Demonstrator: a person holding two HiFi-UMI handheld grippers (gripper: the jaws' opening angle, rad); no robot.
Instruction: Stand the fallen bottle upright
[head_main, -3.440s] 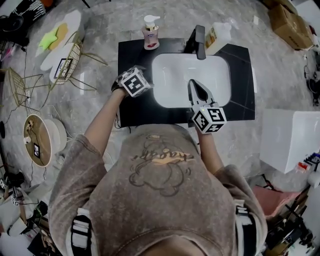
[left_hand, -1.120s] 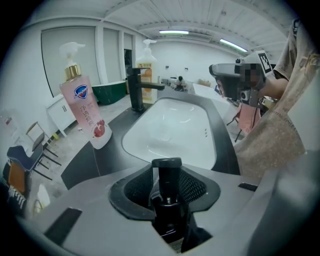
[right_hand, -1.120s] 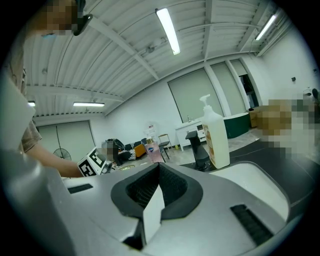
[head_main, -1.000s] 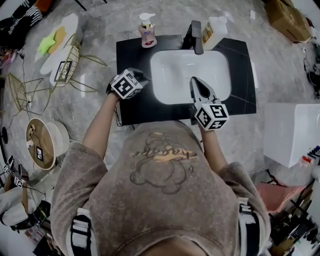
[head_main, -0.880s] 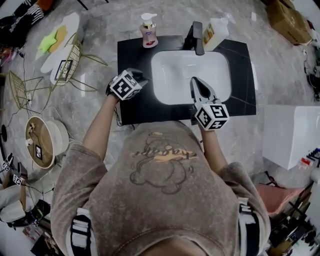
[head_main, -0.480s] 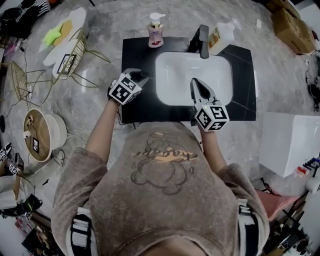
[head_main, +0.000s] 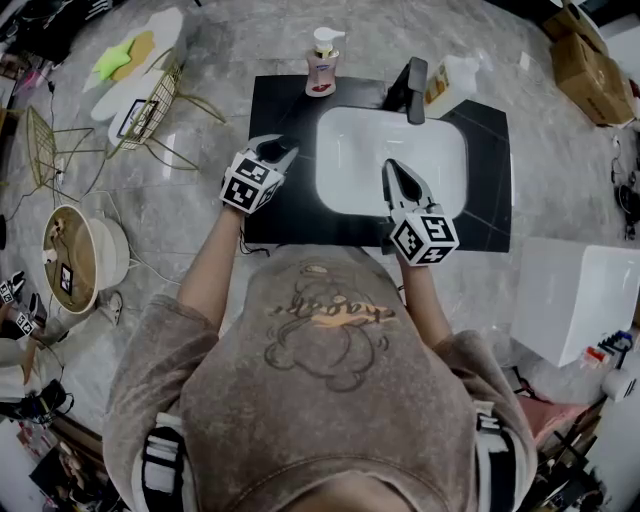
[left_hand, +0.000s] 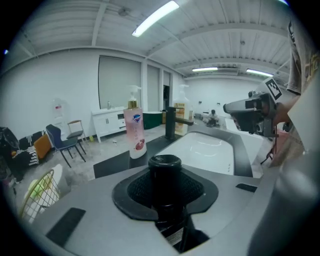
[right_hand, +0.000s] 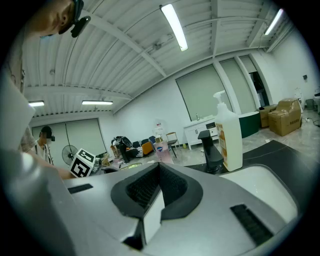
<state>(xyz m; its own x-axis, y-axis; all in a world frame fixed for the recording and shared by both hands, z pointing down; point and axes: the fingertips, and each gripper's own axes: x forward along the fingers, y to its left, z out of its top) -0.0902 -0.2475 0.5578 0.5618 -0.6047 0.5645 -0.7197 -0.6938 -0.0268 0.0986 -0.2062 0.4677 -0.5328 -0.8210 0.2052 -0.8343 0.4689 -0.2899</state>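
- Clamping black bottle (left_hand: 165, 167) in left gripper (left_hand: 165, 196), jaws just closing tighter; cap upward, above black countertop (head_main: 275, 218), left of sink (head_main: 445, 135).
- Hovering over sink: right gripper (right_hand: 159, 169), jaws together, empty.

A grey marbled floor (head_main: 200, 215) surrounds the black bench (head_main: 488, 190). Wire chairs (head_main: 165, 100) stand at its left, and cardboard boxes (head_main: 585, 55) lie far right. White walls (left_hand: 50, 85), ceiling strip lights (left_hand: 155, 17), a white cabinet (left_hand: 107, 122) and a blue chair (left_hand: 62, 142) fill the hall.
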